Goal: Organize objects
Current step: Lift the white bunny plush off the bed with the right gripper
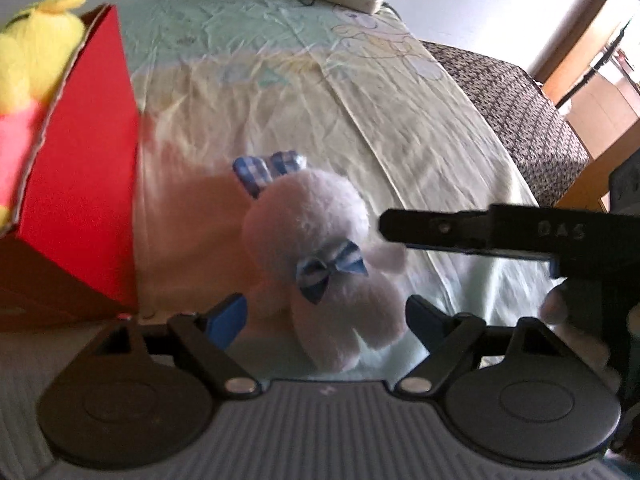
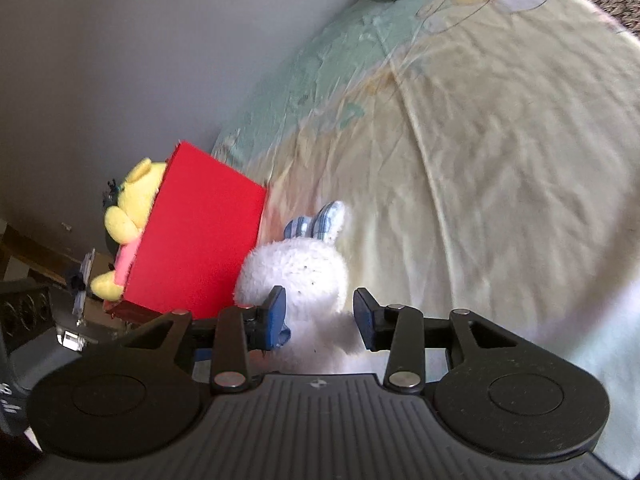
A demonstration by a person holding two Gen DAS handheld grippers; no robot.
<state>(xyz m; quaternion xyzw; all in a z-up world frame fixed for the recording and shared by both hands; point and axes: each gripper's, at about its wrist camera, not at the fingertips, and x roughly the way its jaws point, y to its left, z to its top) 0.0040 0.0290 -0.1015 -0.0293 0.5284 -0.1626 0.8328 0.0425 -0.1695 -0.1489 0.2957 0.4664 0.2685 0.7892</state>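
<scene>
Daylight enters from the right of the room; in the left wrist view the doorway area is overexposed to near white. The bed sheet is evenly bright, with soft highlights on its creases. The red box throws a reddish tint onto the sheet beside it. The white plush rabbit is soft and slightly smeared in both views, its fur detail lost. The wall in the right wrist view is dim grey and unevenly lit. The lower right of the sheet is washed out. Both pictures show strong fisheye bending: the bed edge curves and the corners darken. The near black parts of the tools are underexposed.
</scene>
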